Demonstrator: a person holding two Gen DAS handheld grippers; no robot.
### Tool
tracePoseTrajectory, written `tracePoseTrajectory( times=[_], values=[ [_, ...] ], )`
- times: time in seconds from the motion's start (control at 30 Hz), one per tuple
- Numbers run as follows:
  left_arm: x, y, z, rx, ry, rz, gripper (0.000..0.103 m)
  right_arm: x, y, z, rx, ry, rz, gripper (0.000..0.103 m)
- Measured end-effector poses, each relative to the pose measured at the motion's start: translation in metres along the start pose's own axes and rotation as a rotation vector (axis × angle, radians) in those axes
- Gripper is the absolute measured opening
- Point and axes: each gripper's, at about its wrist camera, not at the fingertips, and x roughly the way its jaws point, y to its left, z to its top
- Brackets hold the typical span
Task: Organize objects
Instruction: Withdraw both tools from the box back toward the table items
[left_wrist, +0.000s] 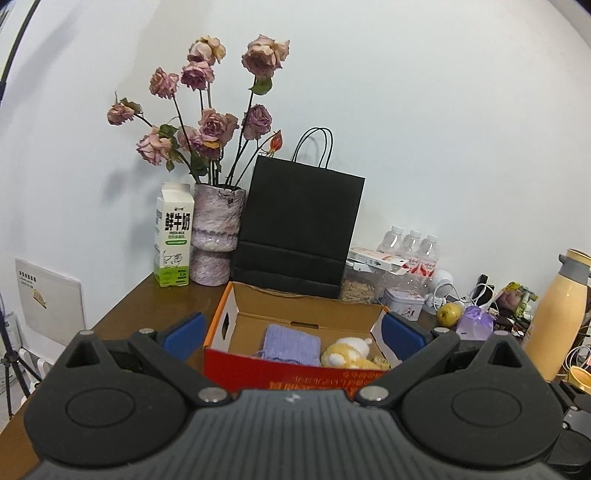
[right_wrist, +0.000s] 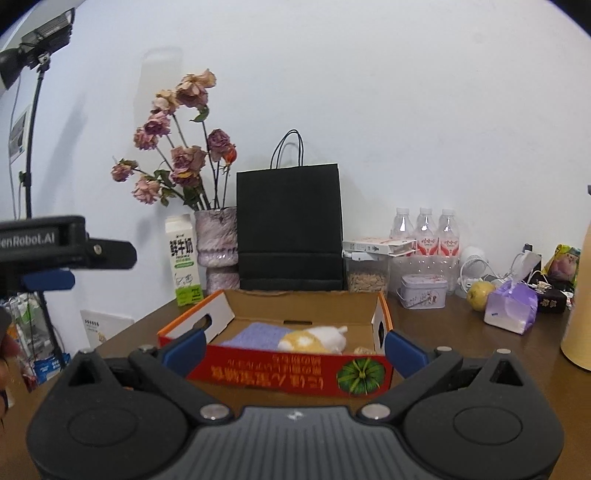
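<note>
Both sets of jaws stand wide apart, holding nothing. The left gripper (left_wrist: 293, 334) and right gripper (right_wrist: 293, 349) each face the open cardboard box (left_wrist: 306, 308) at twelve o'clock on the counter (left_wrist: 147, 306); inside lie a purple cloth (left_wrist: 291, 345) and yellow plush toy (left_wrist: 349, 354). A black bag (left_wrist: 299, 225) stands behind.

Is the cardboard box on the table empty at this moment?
No: in the left wrist view the cardboard box holds a purple knitted cloth and a yellow-and-white plush toy lying side by side on its floor.
</note>
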Motion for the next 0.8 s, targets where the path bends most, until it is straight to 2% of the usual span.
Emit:
tracePoseTrajectory(
  times=[0.4, 0.63, 0.8],
  values=[
    [-0.066, 0.006, -0.022, 0.017, 0.004, 0.026, 0.103, -0.068, 0.001, -0.033, -0.006, 0.031, 0.032, 0.103],
    [-0.099, 0.018, -0.043, 0.033, 0.023, 0.049, 0.103, -0.091, 0.005, -0.050, -0.013, 0.061, 0.068, 0.103],
    [-0.114, 0.033, -0.066, 0.046, 0.067, 0.072, 0.103, -0.100, 0.014, -0.062, -0.034, 0.090, 0.090, 0.103]
  ],
)
